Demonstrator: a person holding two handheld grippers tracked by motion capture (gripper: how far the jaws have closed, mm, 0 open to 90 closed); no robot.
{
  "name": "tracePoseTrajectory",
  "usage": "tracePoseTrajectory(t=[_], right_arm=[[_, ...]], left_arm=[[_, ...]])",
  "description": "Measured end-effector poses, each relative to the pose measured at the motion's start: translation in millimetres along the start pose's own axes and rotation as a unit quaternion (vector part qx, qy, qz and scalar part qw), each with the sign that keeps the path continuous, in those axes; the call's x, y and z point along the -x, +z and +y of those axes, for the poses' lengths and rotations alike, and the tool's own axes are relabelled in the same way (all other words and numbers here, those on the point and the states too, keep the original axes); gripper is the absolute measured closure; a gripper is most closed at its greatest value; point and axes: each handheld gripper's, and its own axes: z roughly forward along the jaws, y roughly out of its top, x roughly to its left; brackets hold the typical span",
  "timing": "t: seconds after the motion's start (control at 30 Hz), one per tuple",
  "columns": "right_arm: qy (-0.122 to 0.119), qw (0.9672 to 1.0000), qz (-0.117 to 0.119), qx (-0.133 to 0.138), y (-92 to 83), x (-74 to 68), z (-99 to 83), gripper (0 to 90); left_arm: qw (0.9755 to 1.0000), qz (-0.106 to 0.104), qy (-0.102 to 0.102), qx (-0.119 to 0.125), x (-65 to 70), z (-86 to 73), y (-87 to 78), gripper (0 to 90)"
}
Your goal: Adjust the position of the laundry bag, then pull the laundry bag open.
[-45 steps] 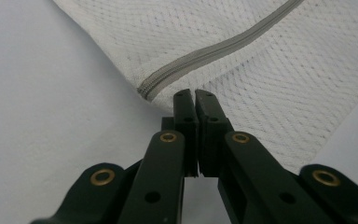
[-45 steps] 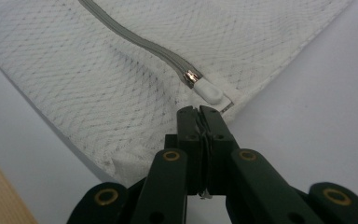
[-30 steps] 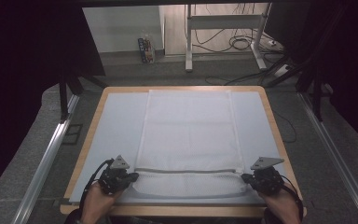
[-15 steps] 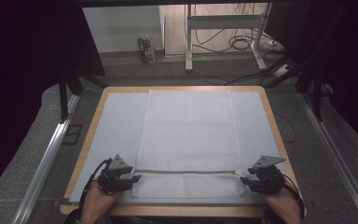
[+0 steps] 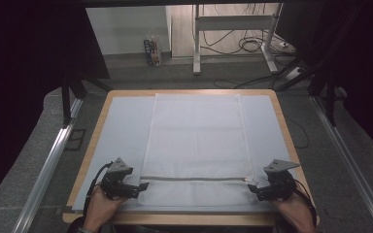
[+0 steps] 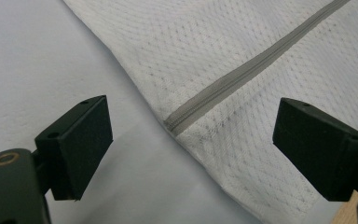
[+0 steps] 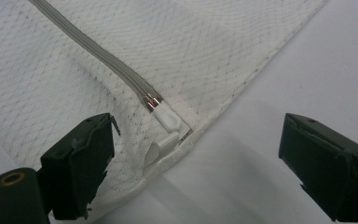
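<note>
A white mesh laundry bag [image 5: 196, 141] lies flat on the pale blue mat [image 5: 124, 126], and its grey zipper [image 5: 194, 178] runs across near the front edge. My left gripper [image 5: 137, 187] sits at the zipper's left end and stands open; the zipper's closed end [image 6: 173, 126] lies on the mat between its pads [image 6: 77, 142], untouched. My right gripper [image 5: 254, 190] sits at the bag's front right corner, also open. The white zipper pull [image 7: 170, 120] lies between and just beyond its pads [image 7: 81, 161], at the bag's seam.
The mat covers a wooden table [image 5: 175, 219] whose front edge is just behind my hands. Metal rails [image 5: 48, 165] run along both sides on the grey floor. A desk frame [image 5: 233, 29] and cables [image 5: 252, 46] stand beyond the table.
The bag's near edge, slack and curved a second ago, now lies straight and flat. Both grippers have shifted slightly back and outward from the zipper ends.
</note>
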Motion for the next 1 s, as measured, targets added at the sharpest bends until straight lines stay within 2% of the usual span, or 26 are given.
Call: tracePoseTrajectory(t=[0.2, 0.4, 0.7, 0.8, 0.87, 0.9, 0.93, 1.0], right_arm=[[-0.005, 1.0, -0.001, 0.001, 1.2, -1.0, 0.5, 8.4], [-0.012, 0.9999, 0.003, 0.002, 2.8, -2.7, 1.2, 5.4], [-0.019, 0.9996, 0.0, -0.019, 11.6, -3.7, 1.7, 3.0], [-0.031, 0.9993, -0.003, -0.023, 16.7, -4.5, 4.1, 4.9], [-0.041, 0.9984, 0.002, -0.039, 22.4, -3.5, 4.0, 9.5], [-0.03, 0.9985, 0.019, -0.042, 23.6, -0.8, 4.6, 11.2], [-0.029, 0.9982, 0.024, -0.046, 24.0, 0.7, 5.3, 11.4], [-0.027, 0.998, 0.023, -0.052, 24.2, 0.2, 6.5, 12.4]], left_arm=[[0.9999, 0.002, 0.013, -0.007, 1.2, 0.0, 2.3, 11.5], [0.9998, 0.002, 0.017, -0.01, 1.6, -0.1, 2.8, 11.9], [0.9995, 0.004, 0.024, -0.021, 2.1, -0.6, 5.8, 12.7], [0.9995, 0.004, 0.024, -0.022, 2.2, -0.6, 6.0, 13.0], [0.9994, 0.003, 0.025, -0.022, 2.0, -0.3, 6.2, 13.0], [0.9994, 0.003, 0.025, -0.022, 2.0, -0.3, 6.2, 13.0], [0.9994, 0.003, 0.025, -0.022, 2.3, -0.3, 6.5, 13.0], [0.9994, 0.004, 0.026, -0.023, 2.6, -0.1, 6.4, 13.0]])
